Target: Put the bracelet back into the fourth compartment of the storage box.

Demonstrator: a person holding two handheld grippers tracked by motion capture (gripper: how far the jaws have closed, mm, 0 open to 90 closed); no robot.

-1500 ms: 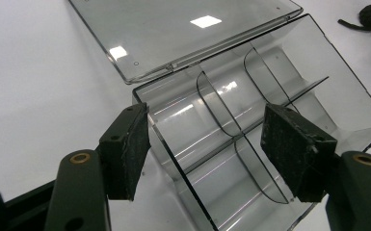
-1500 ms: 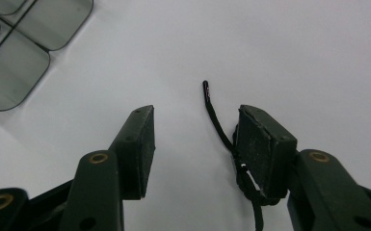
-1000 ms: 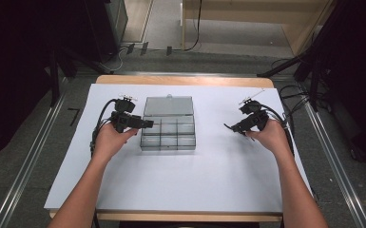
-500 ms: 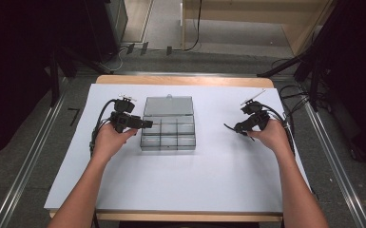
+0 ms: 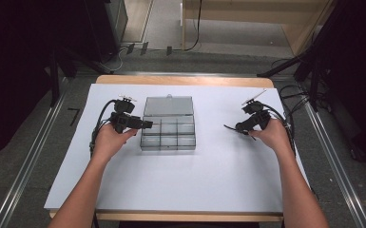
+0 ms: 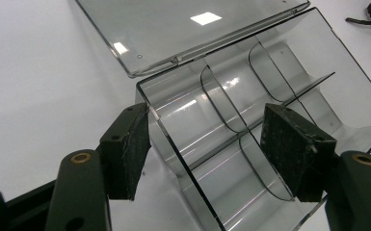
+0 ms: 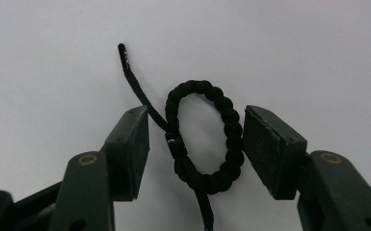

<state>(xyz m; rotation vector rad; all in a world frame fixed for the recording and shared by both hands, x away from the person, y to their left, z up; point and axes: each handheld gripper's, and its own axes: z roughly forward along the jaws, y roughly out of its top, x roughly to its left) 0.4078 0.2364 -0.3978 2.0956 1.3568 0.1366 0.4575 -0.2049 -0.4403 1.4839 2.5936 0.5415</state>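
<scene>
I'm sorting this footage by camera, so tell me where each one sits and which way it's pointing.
High view: above the person's side, looking forward and down on the table; both forearms and each hand-held gripper show.
Left gripper view: rides the left hand-held gripper, looking along its jaws at the clear box.
Right gripper view: rides the right hand-held gripper, looking at the black bracelet.
Shared: high and left gripper views both show the clear box.

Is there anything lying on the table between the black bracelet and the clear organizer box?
Nothing visible. In the high view, bare white table separates the braided bracelet, sitting between the right claw's open jaws, from the clear box. The lid is folded back, so the compartments are open.
</scene>
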